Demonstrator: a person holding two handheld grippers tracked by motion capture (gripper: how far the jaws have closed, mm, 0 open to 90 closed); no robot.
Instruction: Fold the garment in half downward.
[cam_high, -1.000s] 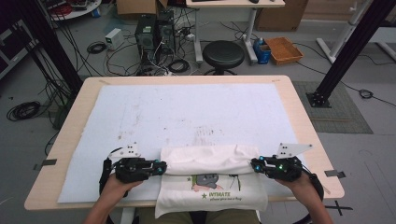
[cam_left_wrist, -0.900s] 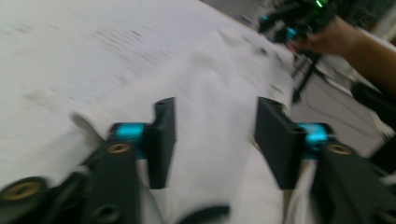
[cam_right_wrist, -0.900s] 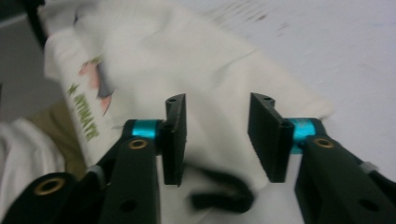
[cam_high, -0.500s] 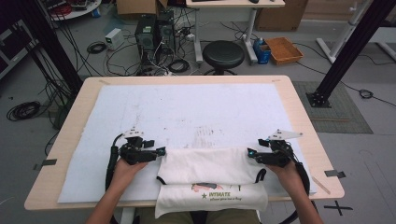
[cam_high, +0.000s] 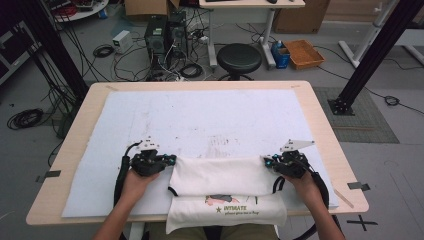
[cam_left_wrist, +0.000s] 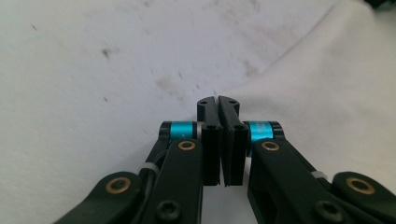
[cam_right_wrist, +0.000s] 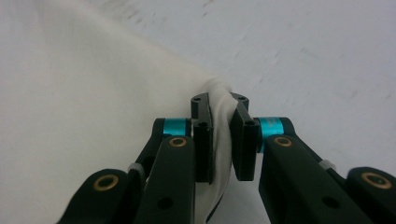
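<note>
Lab space, computer towers (cam_high: 165, 32) on bare floor, tangled cables (cam_high: 107, 50) – black frame posts (cam_high: 372, 50)

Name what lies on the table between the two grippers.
The folded white shirt spans the stretch from the left gripper to the right gripper, seen in the high view.

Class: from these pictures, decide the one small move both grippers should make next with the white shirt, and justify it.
Probably lift both corners slightly and carry the fold away from the person. The left gripper and right gripper are each shut on an end of the white shirt, whose printed part overhangs the table.
</note>
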